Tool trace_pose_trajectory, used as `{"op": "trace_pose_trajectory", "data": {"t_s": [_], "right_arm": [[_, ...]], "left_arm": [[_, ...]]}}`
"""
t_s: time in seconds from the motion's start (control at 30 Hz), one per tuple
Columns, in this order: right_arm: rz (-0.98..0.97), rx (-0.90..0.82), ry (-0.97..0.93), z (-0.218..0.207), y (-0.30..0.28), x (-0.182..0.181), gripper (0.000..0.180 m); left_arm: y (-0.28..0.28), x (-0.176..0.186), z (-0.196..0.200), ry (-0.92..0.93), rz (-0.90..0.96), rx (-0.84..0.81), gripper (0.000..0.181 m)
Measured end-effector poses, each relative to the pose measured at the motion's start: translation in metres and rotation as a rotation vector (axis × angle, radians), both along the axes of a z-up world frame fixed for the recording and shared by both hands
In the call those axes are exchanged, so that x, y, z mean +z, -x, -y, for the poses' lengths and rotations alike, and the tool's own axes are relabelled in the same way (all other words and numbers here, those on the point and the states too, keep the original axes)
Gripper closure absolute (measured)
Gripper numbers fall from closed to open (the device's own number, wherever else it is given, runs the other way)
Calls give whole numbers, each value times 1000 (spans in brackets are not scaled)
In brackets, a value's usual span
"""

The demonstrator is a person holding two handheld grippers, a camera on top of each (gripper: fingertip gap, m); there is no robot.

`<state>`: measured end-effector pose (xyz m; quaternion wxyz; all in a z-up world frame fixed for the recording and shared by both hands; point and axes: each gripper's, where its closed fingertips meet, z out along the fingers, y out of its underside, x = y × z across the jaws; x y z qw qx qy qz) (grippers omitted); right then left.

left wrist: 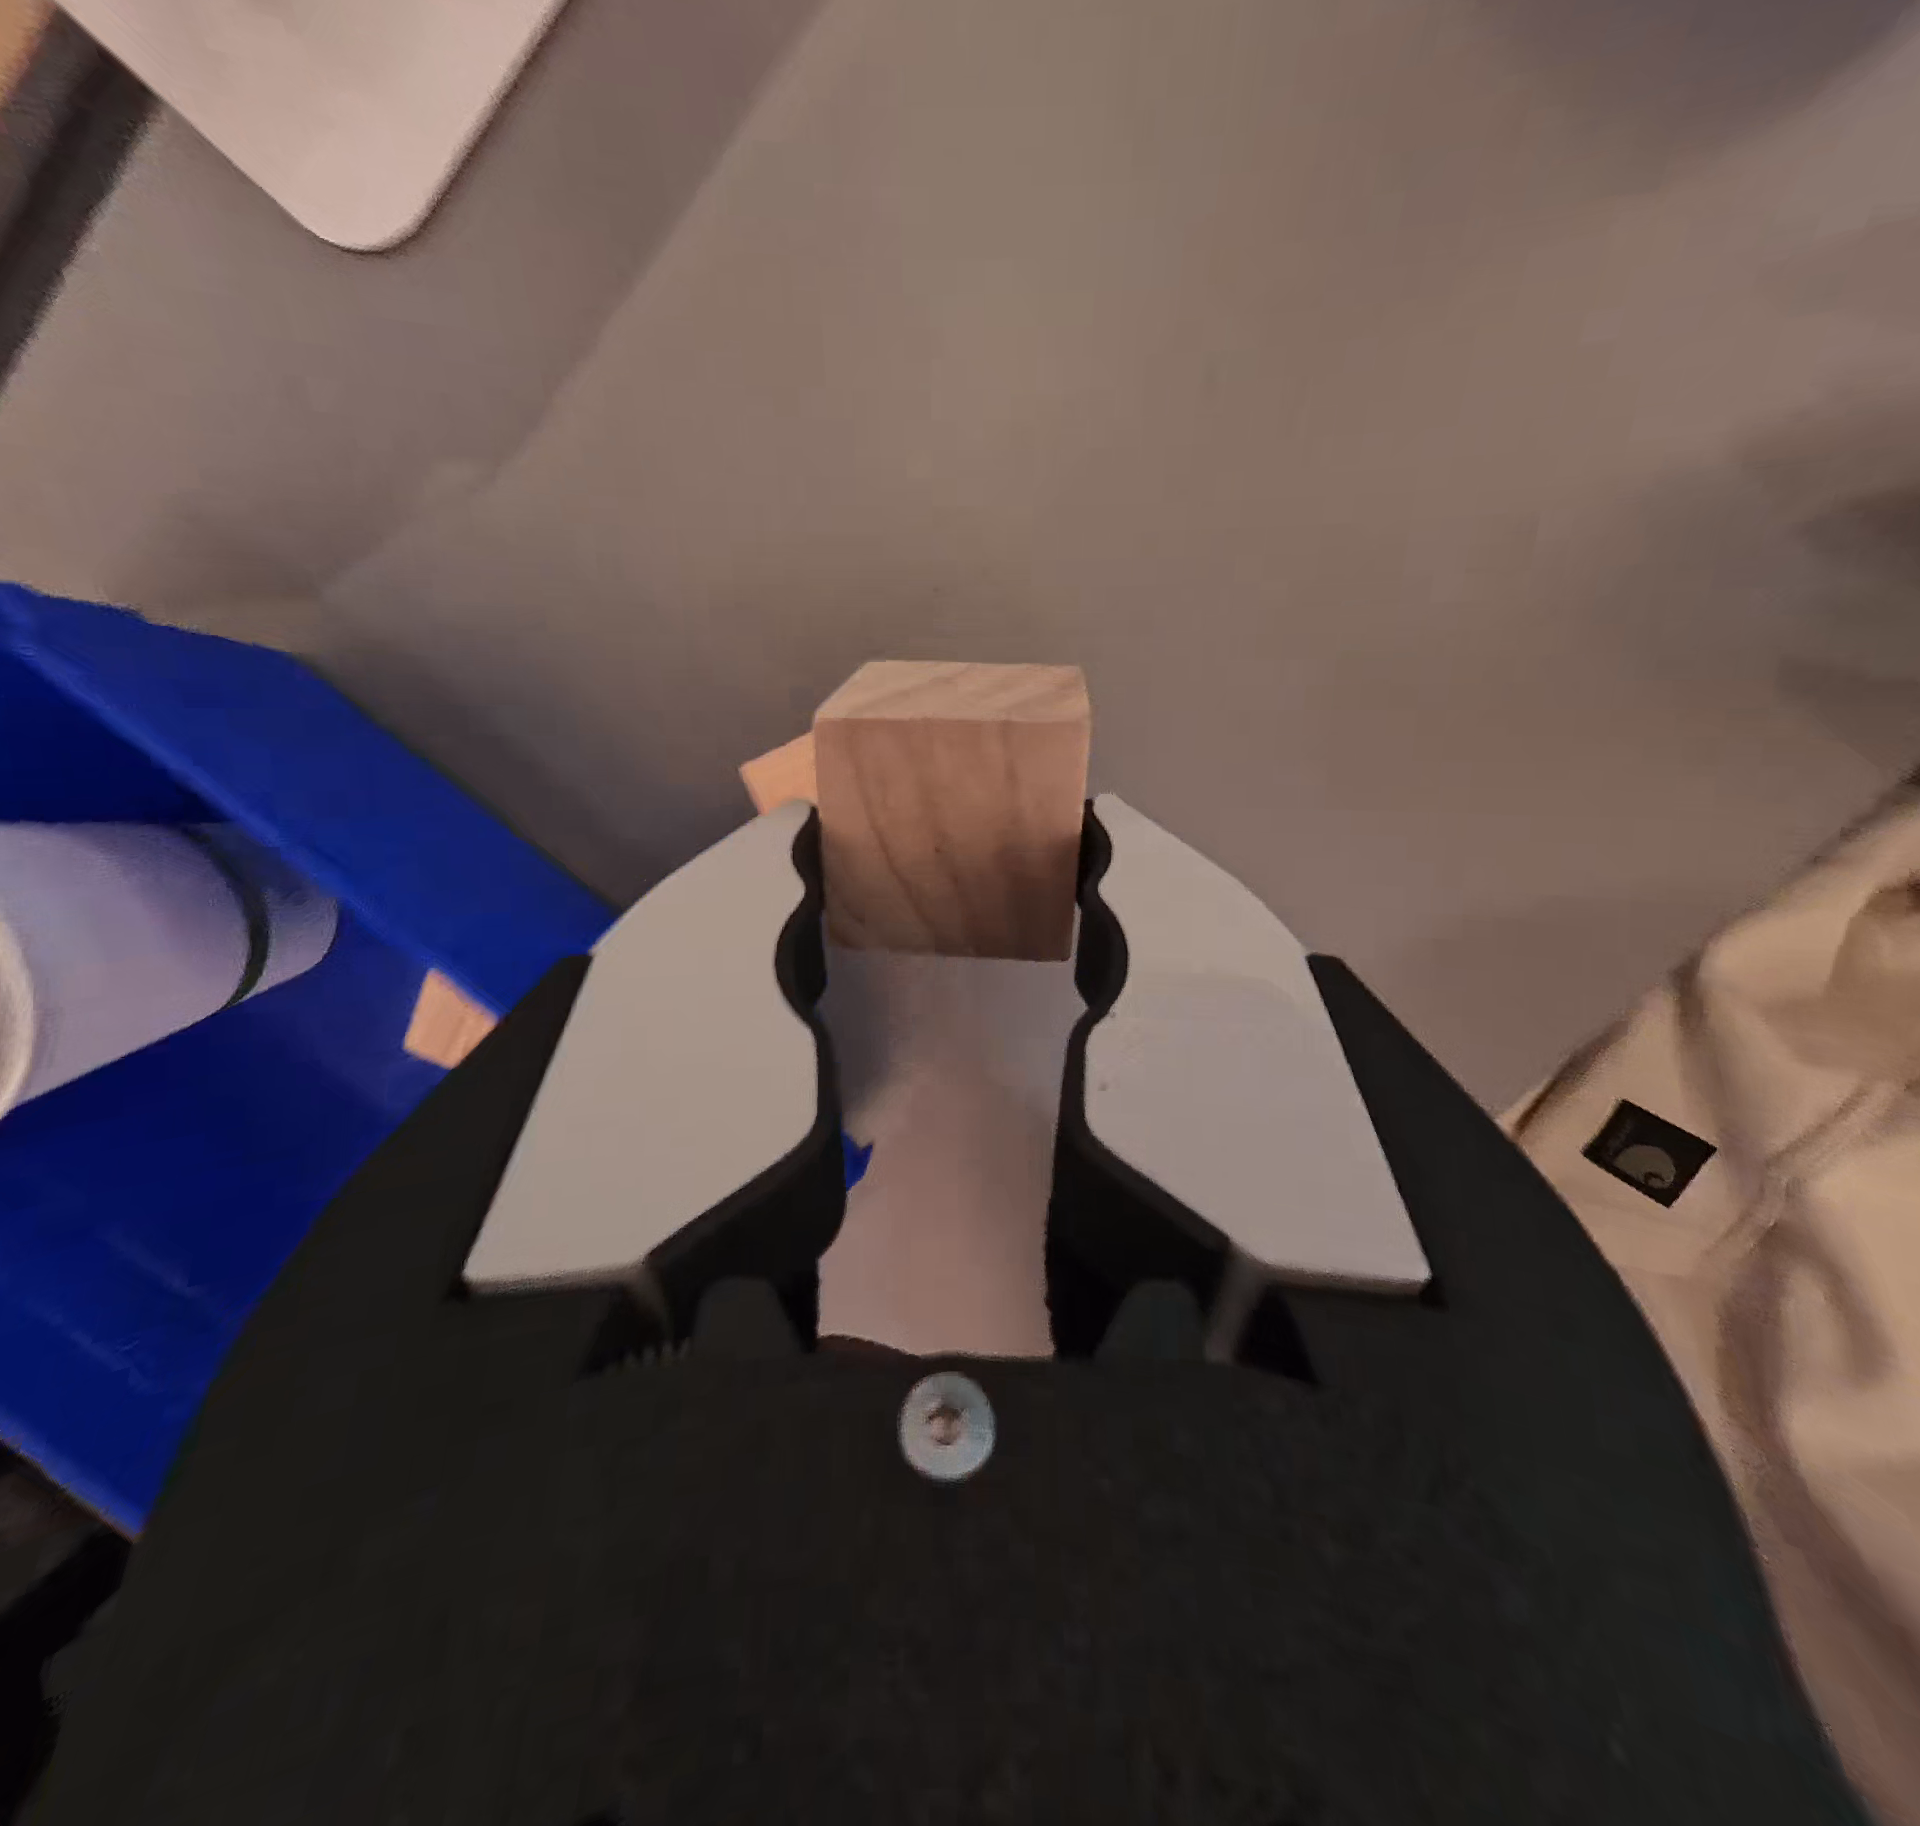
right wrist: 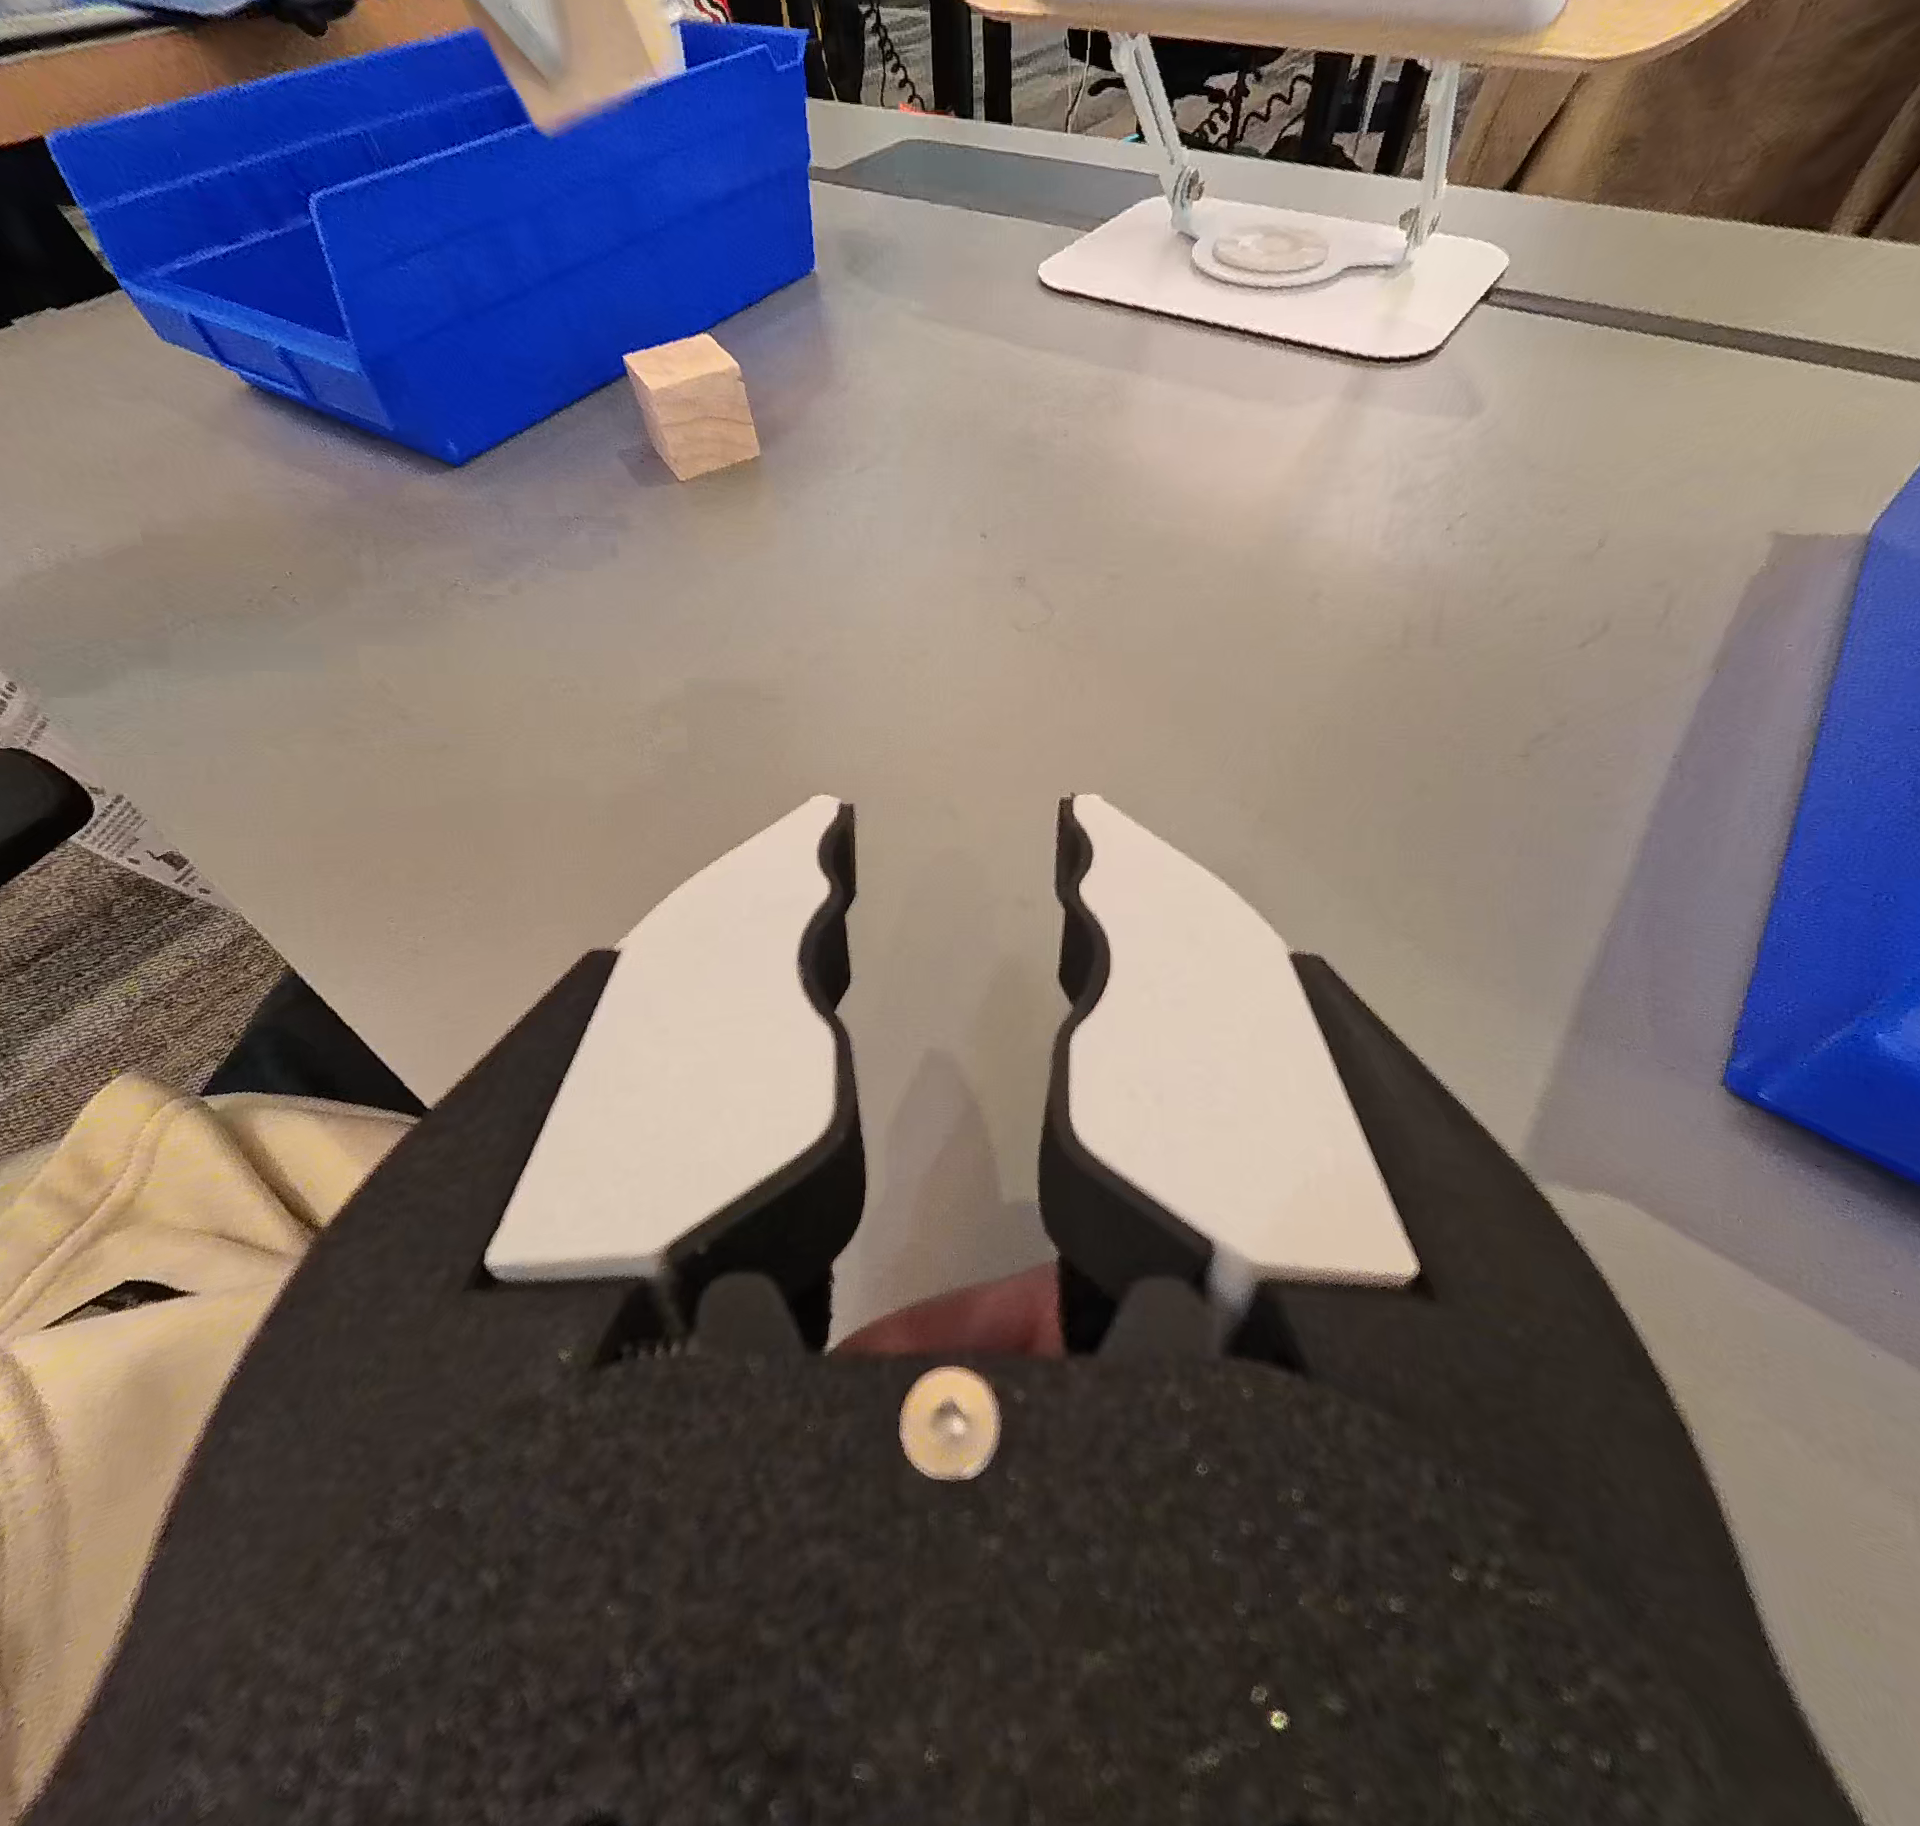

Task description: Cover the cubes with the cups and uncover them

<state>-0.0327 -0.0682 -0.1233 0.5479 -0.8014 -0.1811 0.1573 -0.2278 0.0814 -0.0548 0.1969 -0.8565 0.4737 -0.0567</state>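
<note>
My left gripper (left wrist: 951, 820) is shut on a wooden cube (left wrist: 951, 805) and holds it in the air above the grey table (left wrist: 1247, 374). In the right wrist view this gripper and its cube (right wrist: 597, 20) show blurred at the top left, above the blue bin (right wrist: 468, 238). A second wooden cube (right wrist: 694, 407) stands on the table beside the bin; its corner (left wrist: 774, 774) shows behind the held cube. Another cube (left wrist: 442, 1023) and a white cup (left wrist: 135, 945) lie in the bin (left wrist: 260, 737). My right gripper (right wrist: 956, 820) is open and empty, low over the table.
A white stand base (right wrist: 1278, 280) sits at the back of the table, also in the left wrist view (left wrist: 312, 72). Another blue bin (right wrist: 1839, 893) stands at the right edge. A cream sleeve (left wrist: 1714, 1257) is at the near side.
</note>
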Motion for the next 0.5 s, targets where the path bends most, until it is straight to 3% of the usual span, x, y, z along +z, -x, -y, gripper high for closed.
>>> {"op": "trace_pose_trajectory", "data": {"t_s": [0.2, 0.5], "right_arm": [[-6, -4, 11, -1, -4, -1, 143], [-12, -11, 13, -2, -8, 0, 143]], "left_arm": [[-35, -82, -11, 45, -244, -133, 135], [-47, -121, -38, 99, -263, -93, 136]]}}
